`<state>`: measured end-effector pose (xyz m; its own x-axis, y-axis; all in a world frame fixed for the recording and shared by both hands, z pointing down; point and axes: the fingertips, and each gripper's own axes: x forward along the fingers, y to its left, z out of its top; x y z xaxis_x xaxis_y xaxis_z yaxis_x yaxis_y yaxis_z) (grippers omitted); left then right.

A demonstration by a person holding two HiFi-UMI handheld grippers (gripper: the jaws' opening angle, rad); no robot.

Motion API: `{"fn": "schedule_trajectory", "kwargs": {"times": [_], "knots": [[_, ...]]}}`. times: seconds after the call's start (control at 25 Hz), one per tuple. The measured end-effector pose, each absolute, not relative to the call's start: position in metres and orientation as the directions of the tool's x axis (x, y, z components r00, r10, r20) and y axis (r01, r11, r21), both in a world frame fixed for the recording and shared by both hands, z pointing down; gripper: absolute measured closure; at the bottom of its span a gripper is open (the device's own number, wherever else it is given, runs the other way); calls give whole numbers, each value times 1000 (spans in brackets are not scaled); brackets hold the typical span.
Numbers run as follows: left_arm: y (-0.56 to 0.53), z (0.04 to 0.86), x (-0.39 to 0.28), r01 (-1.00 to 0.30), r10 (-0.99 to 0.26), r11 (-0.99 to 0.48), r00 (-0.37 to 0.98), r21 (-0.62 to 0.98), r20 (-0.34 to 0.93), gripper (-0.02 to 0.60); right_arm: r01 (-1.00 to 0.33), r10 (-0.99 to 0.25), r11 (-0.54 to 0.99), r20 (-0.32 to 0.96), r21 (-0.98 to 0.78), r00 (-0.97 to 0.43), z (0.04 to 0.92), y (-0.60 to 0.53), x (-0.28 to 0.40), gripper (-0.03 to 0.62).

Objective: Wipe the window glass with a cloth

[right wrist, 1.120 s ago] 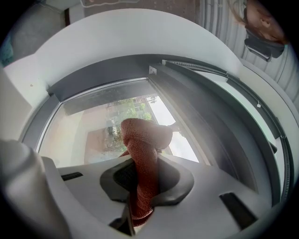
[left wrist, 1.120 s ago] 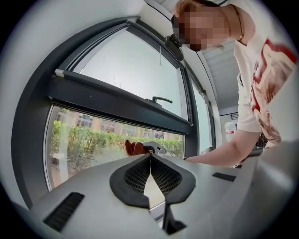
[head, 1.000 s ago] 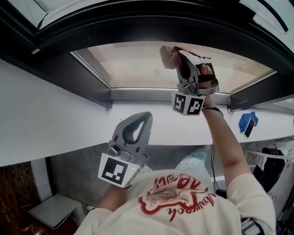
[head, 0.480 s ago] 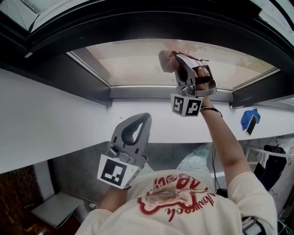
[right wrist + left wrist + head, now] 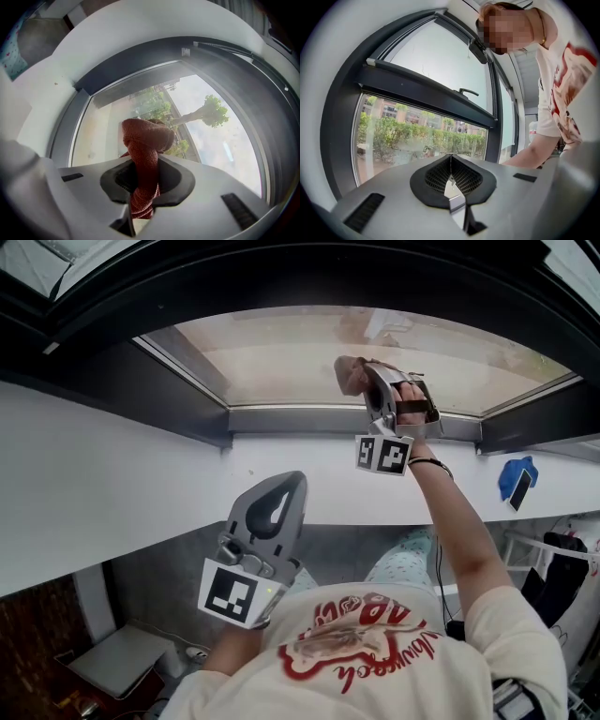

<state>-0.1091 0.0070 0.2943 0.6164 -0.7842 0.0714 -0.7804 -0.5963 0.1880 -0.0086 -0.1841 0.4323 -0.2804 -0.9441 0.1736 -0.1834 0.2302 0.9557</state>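
**Spotter:** Where's the cloth, and how is it lying?

**Operator:** My right gripper has it. The jaws are closed on the reddish cloth, with only its thickness between them. Its long axis runs along the jaws. One end trails back behind the grip, and the bunched end points out ahead at the window glass. I can't tell whether that end is touching the pane.

**Spotter:** How much room have I got around it?

**Operator:** The cloth sits low on the pane, near the bottom rail. Open glass spreads wide to the left and right of it and above it, out to the dark frame.

**Spotter:** And the other hand?

**Operator:** My left gripper has its jaws together with nothing in them. It's low in front of the white wall under the window, tips angled up, well apart from the cloth.
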Motion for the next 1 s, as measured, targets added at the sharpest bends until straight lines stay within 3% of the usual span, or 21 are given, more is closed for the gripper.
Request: {"fn": "schedule_trajectory", "kwargs": {"times": [1.0], "knots": [[-13,288,-108,-792,-799,-594,601,143,7,560,-153,-906,364,311,919,-288,490,-183,-10,530]]}}
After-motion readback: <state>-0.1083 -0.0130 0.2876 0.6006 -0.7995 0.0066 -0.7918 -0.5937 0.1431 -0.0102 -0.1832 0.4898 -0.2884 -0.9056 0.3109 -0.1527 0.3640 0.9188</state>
